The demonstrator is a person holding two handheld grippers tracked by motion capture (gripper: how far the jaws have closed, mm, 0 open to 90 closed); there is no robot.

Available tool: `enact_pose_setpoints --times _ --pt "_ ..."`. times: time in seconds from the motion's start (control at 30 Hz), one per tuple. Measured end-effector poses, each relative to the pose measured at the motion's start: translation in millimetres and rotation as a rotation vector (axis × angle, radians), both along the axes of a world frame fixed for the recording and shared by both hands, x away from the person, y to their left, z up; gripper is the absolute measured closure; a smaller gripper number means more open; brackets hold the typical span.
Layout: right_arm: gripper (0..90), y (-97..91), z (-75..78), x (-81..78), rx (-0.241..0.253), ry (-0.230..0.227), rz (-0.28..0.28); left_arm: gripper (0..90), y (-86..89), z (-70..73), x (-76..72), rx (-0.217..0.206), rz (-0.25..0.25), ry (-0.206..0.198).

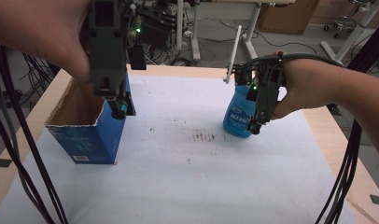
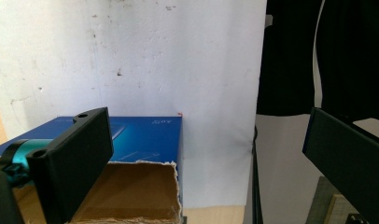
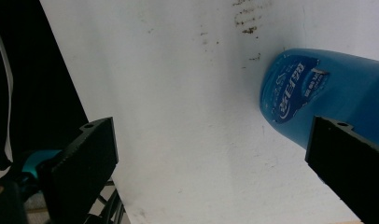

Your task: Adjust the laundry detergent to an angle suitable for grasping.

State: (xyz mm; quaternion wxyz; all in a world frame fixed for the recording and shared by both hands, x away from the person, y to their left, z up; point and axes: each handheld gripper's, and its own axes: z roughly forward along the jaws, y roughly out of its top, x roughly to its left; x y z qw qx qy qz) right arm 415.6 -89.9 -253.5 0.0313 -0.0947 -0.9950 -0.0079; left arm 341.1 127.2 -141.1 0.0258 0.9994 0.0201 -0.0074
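On the left I had the left gripper (image 1: 118,100) above the open top of a blue cardboard box (image 1: 87,140), its jaws spread wide and clasping nothing. The box stood upright on the white table cover (image 1: 187,177), with raw brown board inside and a ragged, torn rim; its bottom lay in shadow, so I couldn't tell what it held. The cover was matte, with dark specks near its middle. On the right, the right gripper (image 1: 258,119) sat just beside a rounded, glossy blue plastic bottle (image 1: 237,119), jaws apart and not pressing it. My gripper and hand hid the bottle's top.
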Motion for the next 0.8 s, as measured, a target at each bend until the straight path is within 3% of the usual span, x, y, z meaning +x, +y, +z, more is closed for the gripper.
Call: enact_pose_setpoints --times 0.8 --pt "1.4 2.2 1.5 -1.5 0.01 -0.01 0.014 1.7 0.8 -0.5 -0.7 0.012 0.016 0.003"
